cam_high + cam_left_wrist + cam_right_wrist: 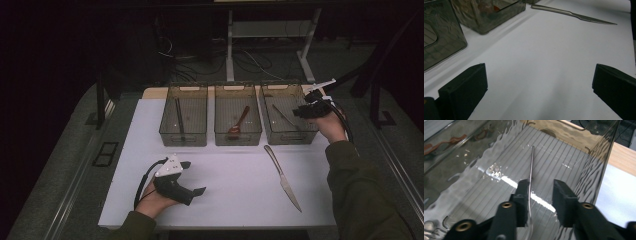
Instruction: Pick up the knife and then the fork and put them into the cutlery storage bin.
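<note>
Hanging inside the right-hand bin (289,131), the right gripper (541,195) is seen with jaws parted, a thin metal utensil (532,163) lying against one pad, unclamped. The left gripper (539,87) is held wide open above the table (544,55).

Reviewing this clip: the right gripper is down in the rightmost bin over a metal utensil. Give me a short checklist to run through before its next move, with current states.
1. Right gripper jaws apart: ok.
2. Metal utensil free of the pads: cannot tell; it lies against one jaw.
3. Utensil inside the right bin: ok.
4. Knife lying alone on the table, ready to pick: ok.
5. Left gripper open, nothing between its jaws: ok.
6. Middle bin holds only the red spoon: ok.
</note>
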A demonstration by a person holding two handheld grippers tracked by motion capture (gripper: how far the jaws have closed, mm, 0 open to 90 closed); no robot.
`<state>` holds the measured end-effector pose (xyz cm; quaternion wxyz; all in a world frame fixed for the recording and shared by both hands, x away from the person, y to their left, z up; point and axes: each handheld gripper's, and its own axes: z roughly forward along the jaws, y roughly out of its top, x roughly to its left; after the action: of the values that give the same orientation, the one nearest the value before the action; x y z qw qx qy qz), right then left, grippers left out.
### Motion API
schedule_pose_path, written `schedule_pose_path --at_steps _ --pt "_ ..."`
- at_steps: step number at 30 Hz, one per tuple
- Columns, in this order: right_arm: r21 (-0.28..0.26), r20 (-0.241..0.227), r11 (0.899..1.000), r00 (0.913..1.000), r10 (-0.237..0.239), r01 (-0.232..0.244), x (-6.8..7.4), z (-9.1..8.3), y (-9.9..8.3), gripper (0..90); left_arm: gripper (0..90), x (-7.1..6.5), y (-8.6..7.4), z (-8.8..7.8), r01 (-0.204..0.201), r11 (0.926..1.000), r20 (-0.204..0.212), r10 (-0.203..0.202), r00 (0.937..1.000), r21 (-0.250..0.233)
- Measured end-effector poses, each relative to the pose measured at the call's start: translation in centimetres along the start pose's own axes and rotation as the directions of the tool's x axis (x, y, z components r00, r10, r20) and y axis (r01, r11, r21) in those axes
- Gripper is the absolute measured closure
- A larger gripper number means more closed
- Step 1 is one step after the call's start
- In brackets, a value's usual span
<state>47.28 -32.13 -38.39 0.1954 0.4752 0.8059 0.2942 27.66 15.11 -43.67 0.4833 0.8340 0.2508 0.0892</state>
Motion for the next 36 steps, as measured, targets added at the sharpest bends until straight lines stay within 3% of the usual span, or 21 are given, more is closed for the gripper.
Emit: schedule_pose_path --at_steps 5,14,24,36 --pt "-0.037 -0.041 0.998 0.9983 0.040 -0.042 -0.1 -1.0 -0.2 52.0 0.0 0.0 0.0 0.0 0.000 1.0000 -0.001 0.000 1.0000 -0.001" --pt "-0.085 -0.089 0.994 0.9945 0.056 -0.063 0.9 -4.4 -0.6 42.0 0.0 0.0 0.0 0.0 0.000 1.0000 0.000 0.000 1.0000 -0.004" --pt "-0.133 -0.141 0.989 0.9893 0.038 -0.057 3.2 -8.0 -1.8 36.6 0.0 -0.1 0.1 -0.1 -0.002 1.0000 0.002 0.002 1.0000 -0.008" --pt "-0.134 -0.208 0.991 0.9780 -0.021 -0.007 6.4 -9.5 -4.3 35.7 0.0 -0.1 0.1 -0.1 -0.006 1.0000 0.001 0.006 1.0000 -0.005"
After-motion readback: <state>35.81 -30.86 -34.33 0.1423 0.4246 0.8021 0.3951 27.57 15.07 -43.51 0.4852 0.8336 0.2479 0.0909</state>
